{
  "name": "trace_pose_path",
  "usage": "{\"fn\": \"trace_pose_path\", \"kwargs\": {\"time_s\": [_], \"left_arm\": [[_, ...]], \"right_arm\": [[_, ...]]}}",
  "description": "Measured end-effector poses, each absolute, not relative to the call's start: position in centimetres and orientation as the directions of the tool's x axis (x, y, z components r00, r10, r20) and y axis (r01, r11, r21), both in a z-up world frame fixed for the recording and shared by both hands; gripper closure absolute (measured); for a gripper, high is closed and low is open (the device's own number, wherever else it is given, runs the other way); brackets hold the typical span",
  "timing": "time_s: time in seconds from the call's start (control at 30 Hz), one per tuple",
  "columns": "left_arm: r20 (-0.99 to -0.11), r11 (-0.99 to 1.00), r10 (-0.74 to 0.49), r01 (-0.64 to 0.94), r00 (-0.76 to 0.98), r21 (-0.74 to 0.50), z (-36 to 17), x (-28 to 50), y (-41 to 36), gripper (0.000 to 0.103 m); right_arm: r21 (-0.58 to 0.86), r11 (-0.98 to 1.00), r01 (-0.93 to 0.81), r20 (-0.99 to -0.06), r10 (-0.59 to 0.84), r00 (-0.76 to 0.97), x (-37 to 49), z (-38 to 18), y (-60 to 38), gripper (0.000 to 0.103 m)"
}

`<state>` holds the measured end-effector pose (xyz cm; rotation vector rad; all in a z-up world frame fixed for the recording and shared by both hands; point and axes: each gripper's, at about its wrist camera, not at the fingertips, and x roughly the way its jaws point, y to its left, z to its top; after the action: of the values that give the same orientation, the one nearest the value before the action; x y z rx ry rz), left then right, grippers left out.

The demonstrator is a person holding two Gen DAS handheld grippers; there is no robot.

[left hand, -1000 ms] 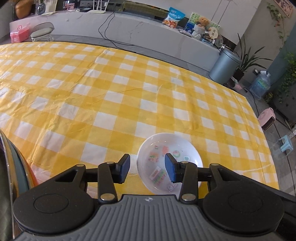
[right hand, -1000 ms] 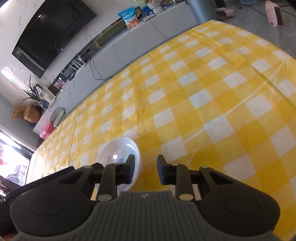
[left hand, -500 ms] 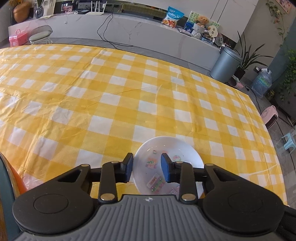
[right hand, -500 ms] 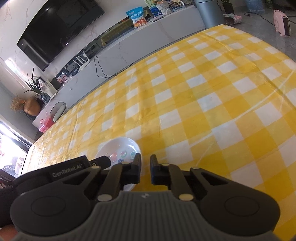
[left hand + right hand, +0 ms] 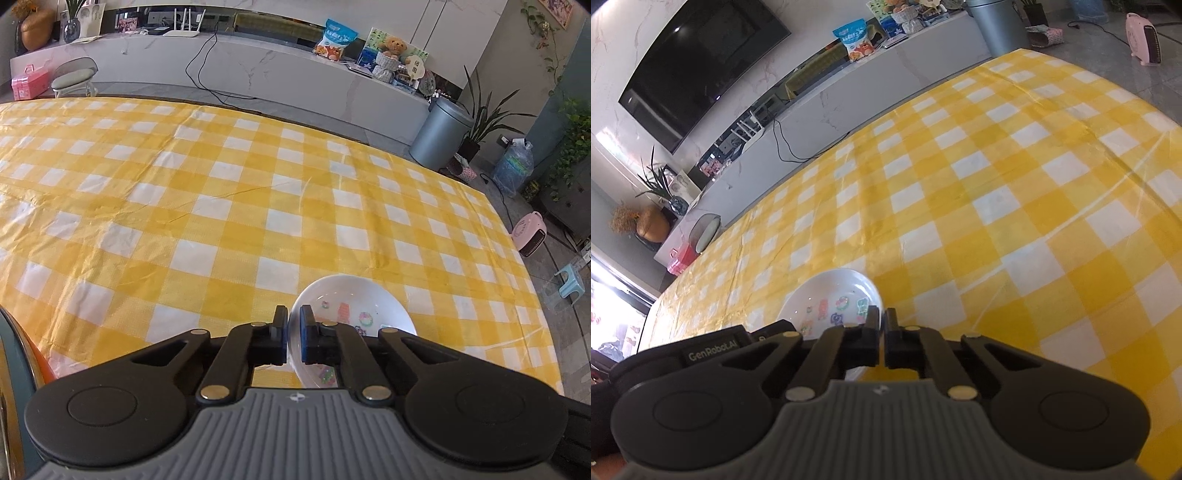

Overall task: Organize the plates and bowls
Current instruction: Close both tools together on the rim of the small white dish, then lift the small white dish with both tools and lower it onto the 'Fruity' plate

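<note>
Bowl (image 5: 351,314), white with small coloured pictures inside, is clamped on opposite rims: the left claw (image 5: 293,334) grasps its nine o'clock edge, the right claw (image 5: 882,338) its three o'clock edge. It sits near the surface's (image 5: 221,221) yellow-checked near edge.

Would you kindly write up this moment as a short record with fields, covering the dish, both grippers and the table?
dish: one white bowl with small coloured pictures inside, upright on the table
surface: yellow and white checked tablecloth
left gripper: shut on the bowl's left rim, one finger inside, one outside
right gripper: shut on the bowl's right rim
other dishes: none in view
background: grey bin on the floor beyond the table
</note>
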<state>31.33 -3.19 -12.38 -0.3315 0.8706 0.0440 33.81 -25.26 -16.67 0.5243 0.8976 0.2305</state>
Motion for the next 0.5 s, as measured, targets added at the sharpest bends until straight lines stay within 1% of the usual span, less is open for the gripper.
{"fn": "trace_pose_path", "kwargs": {"time_s": [0.5], "left_arm": [[-0.717,0.939,-0.161,-0.118,0.678,-0.323,-9.2,27.8,-3.7,0.097]], "right_arm": [[0.593,0.805,0.032,-0.623,0.433,0.651,29.8,-14.0,-27.5,0.103]]}}
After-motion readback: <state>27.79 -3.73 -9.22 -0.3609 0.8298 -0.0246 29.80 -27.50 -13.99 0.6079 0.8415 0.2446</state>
